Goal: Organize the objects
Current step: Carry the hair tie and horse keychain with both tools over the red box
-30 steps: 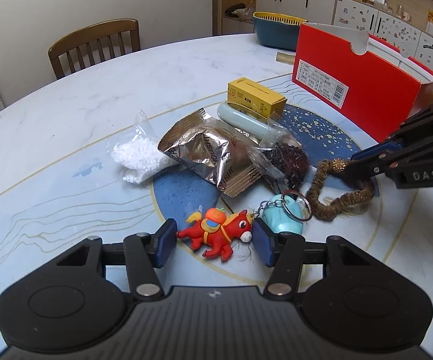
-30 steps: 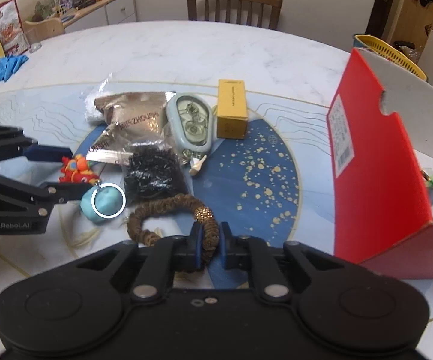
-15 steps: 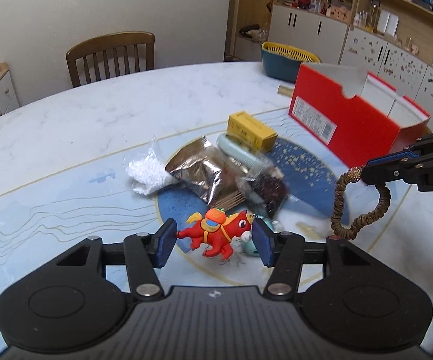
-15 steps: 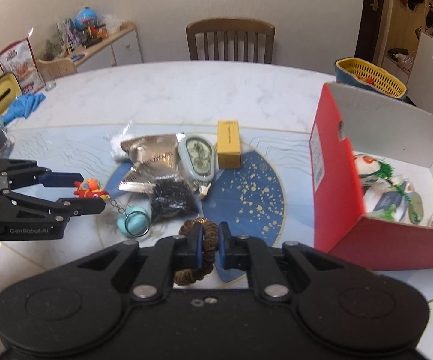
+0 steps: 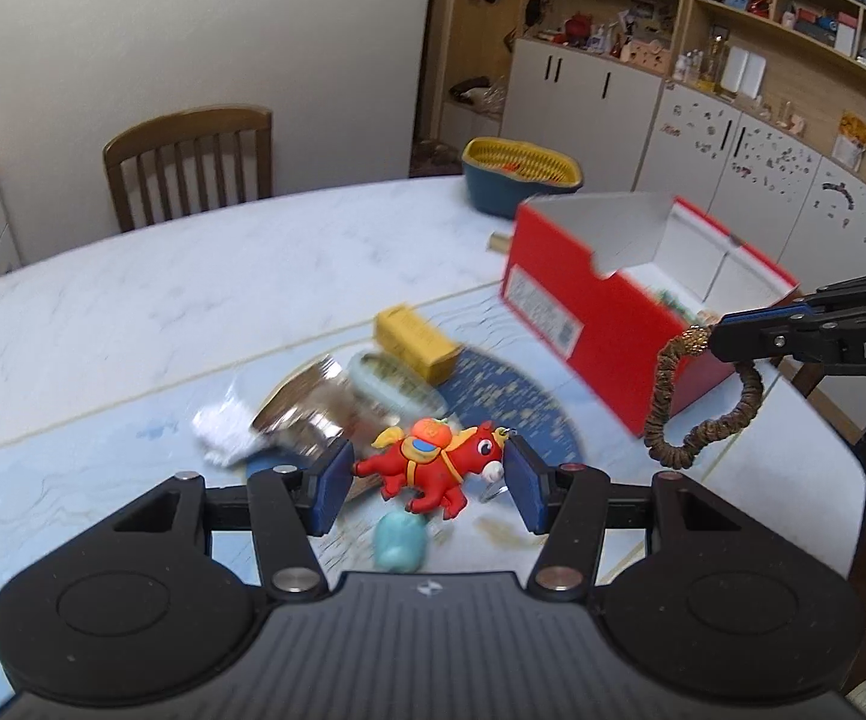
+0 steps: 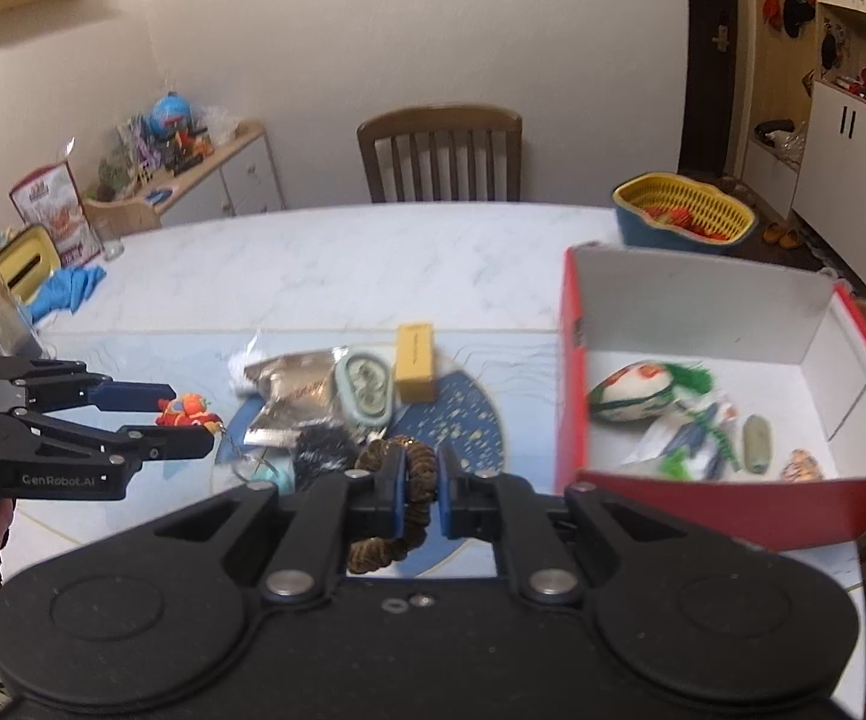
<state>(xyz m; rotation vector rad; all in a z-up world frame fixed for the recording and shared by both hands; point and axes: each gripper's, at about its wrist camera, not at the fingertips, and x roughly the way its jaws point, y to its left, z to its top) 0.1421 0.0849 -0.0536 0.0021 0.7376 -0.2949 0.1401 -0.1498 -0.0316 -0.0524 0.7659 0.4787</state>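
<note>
My left gripper [image 5: 427, 480] is shut on a red toy horse keychain [image 5: 433, 465] and holds it in the air above the table; a teal charm [image 5: 398, 543] hangs below it. My right gripper [image 6: 420, 483] is shut on a brown beaded bracelet [image 6: 397, 480], which dangles from its tip in the left wrist view [image 5: 703, 408], just left of the red box [image 6: 571, 396]. The box holds several items. The right wrist view shows the left gripper [image 6: 190, 423] with the horse [image 6: 184, 411] at far left.
On the table lie a yellow box [image 6: 415, 354], a pale green case [image 6: 364, 387], a foil packet [image 6: 289, 396], a dark bag [image 6: 322, 450] and a white bag [image 5: 220, 429]. A yellow-and-blue basket [image 6: 682, 216] stands beyond the red box. A chair [image 6: 439, 150] stands behind.
Both grippers have risen from the table with their loads. The horse keychain and the bracelet have left the surface, and the bracelet has moved toward the red box.
</note>
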